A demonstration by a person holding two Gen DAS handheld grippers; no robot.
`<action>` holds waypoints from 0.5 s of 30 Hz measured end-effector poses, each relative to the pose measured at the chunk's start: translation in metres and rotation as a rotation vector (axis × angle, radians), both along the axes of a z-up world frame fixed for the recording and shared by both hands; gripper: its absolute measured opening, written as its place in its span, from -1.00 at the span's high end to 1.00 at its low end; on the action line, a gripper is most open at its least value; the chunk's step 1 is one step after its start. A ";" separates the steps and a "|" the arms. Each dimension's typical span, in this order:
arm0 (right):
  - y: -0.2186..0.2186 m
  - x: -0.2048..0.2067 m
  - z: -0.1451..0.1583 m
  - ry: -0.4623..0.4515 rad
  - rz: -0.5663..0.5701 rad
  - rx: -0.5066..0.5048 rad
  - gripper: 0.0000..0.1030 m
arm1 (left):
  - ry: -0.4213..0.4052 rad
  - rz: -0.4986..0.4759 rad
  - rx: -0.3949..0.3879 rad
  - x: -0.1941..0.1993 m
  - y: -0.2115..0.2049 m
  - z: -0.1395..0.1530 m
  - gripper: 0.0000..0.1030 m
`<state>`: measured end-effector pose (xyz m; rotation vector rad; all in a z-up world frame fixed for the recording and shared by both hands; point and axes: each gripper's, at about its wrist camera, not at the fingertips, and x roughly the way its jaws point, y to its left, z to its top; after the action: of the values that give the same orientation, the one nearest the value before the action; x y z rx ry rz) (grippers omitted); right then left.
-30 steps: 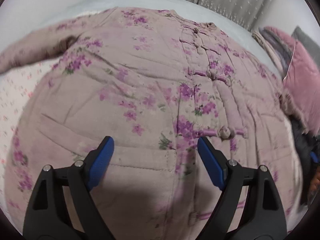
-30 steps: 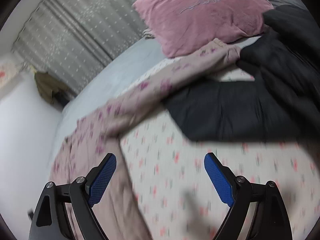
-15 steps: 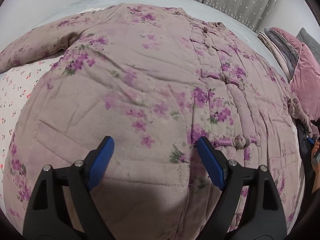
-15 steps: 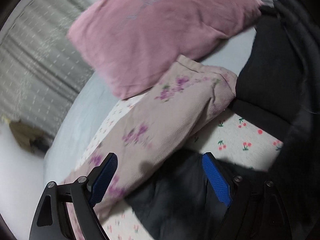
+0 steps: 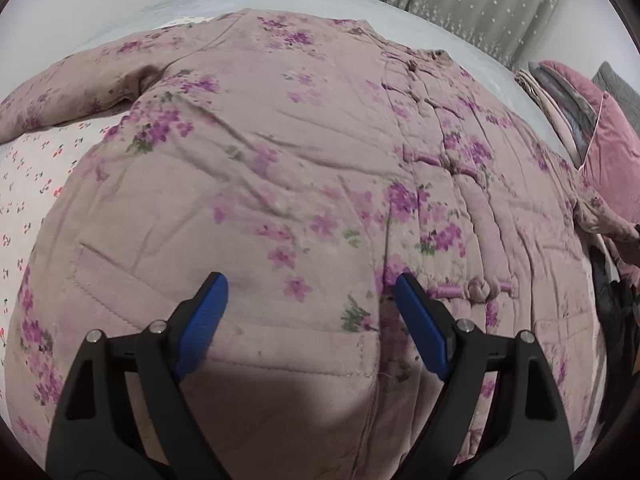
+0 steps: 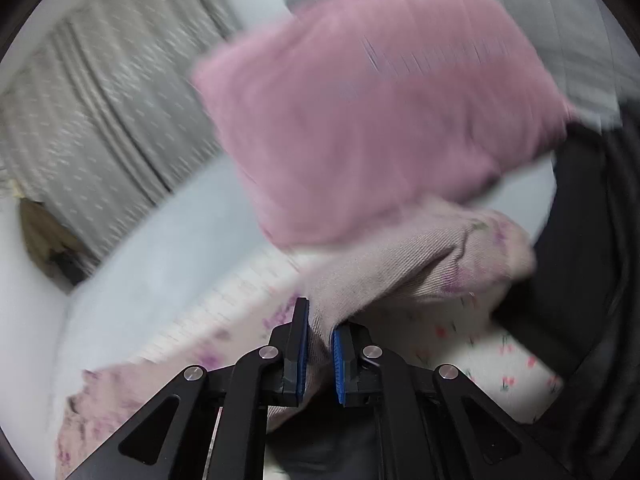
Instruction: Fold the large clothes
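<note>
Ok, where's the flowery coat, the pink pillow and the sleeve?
coat (image 5: 304,168), left wrist view, middle of its front
pillow (image 6: 380,104), right wrist view, middle of its face
sleeve (image 6: 424,264), right wrist view, near the cuff

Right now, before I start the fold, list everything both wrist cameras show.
Jacket: one, dusty pink with purple flowers, spread flat on the bed.
Sleeve: one, same fabric, clamped near the pillow.
Pillow: one, pink, at the bed's head.
Bedsheet: one, white with small red print, under the jacket.
Dark garment: one, black, beside the sleeve.
Curtain: grey, behind the bed.
Left gripper: open above the jacket.
Right gripper: shut on the sleeve.
</note>
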<state>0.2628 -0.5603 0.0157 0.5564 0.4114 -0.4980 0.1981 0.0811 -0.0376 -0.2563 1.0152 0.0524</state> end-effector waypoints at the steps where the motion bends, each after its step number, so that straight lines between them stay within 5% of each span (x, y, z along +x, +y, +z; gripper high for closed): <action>1: 0.007 -0.001 0.009 0.009 -0.002 -0.029 0.81 | -0.002 0.007 -0.005 0.000 0.001 0.001 -0.66; 6: 0.029 0.014 0.023 0.149 -0.032 -0.060 0.82 | -0.024 0.054 -0.011 0.000 0.020 0.008 -0.66; 9: 0.046 0.006 0.042 0.109 -0.028 -0.052 0.83 | -0.040 0.078 -0.010 -0.001 0.033 0.016 -0.66; 15: 0.162 0.024 0.102 0.022 0.105 -0.255 0.83 | -0.068 0.150 -0.091 -0.004 0.071 0.028 -0.66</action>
<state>0.2863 -0.3986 0.1174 0.2818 0.3886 -0.4479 0.1943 0.1516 -0.0099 -0.4140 0.9311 0.1327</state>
